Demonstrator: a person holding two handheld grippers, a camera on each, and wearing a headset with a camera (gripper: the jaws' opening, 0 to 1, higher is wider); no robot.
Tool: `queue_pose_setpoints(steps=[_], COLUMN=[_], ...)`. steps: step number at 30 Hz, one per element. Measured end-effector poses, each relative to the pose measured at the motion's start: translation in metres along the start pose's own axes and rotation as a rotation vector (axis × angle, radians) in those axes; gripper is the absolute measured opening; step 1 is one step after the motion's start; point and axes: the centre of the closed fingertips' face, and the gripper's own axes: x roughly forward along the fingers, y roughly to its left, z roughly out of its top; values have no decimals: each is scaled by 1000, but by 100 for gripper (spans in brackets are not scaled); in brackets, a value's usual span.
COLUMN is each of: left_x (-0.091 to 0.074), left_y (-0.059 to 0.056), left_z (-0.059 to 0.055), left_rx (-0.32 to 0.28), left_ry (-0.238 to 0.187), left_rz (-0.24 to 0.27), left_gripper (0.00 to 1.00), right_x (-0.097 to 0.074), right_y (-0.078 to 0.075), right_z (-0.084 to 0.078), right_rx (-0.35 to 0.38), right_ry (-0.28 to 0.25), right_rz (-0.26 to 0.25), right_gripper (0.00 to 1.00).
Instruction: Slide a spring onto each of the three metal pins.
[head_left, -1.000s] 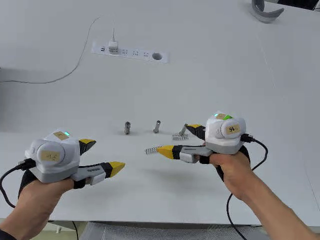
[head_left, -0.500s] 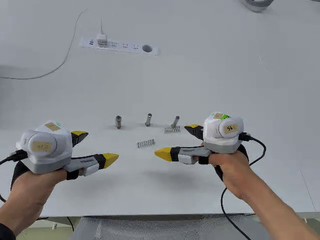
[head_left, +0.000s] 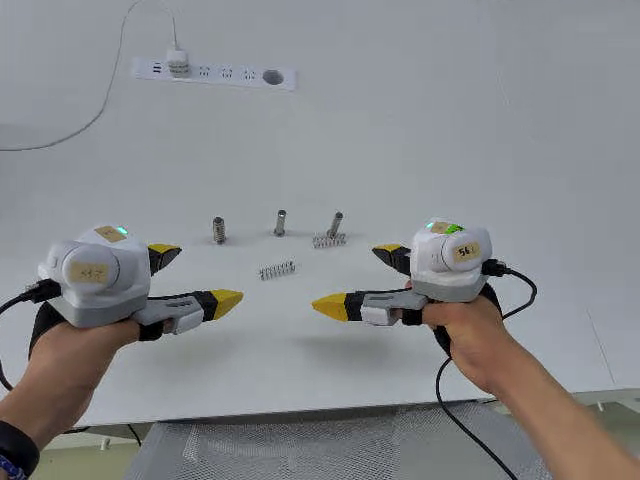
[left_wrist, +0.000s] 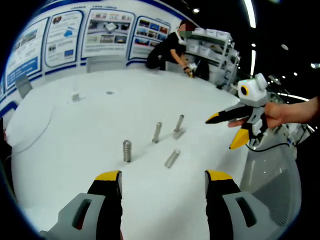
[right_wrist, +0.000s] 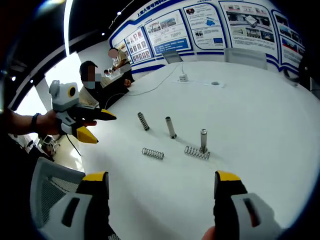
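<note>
Exhibition-style lab: info posters (right_wrist: 205, 22), long white workbench (head_left: 420, 140)

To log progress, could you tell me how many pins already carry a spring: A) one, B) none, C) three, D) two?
A: the left pin wears a spring; the middle pin and right pin stand bare, the front spring and the spring beside the right pin lying loose.

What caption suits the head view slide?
Left gripper, right gripper open above workbench; left pin spring-fitted, middle pin bare, loose spring in front, second spring beside right pin.
</note>
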Motion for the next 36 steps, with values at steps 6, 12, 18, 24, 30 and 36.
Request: queue_pose_setpoints(steps=[6,12,18,24,30,36], left_x=[11,20,26,32,39,46], left_y=[-7,-12,-17,-23,-31,-35], left_z=[4,7,8,7,4,3], left_rx=[15,30,49,66,126,161], left_ry=[10,14,23,37,75,105], left_rz=[-24,-43,-58,-78,-115,-145], left_gripper=[68,68,68,68,68,70], right_x=[-6,-8,-10,-12,-14,-14], right_y=[-5,-7,-7,-7,-6,-3], right_z=[-5,-10,-13,-17,-19,-21], right_rx=[17,29,32,35,34,35], right_ry=[-1,6,9,13,14,10], right_rz=[-11,-14,-7,-3,2,8], right_gripper=[88,88,88,88,89,89])
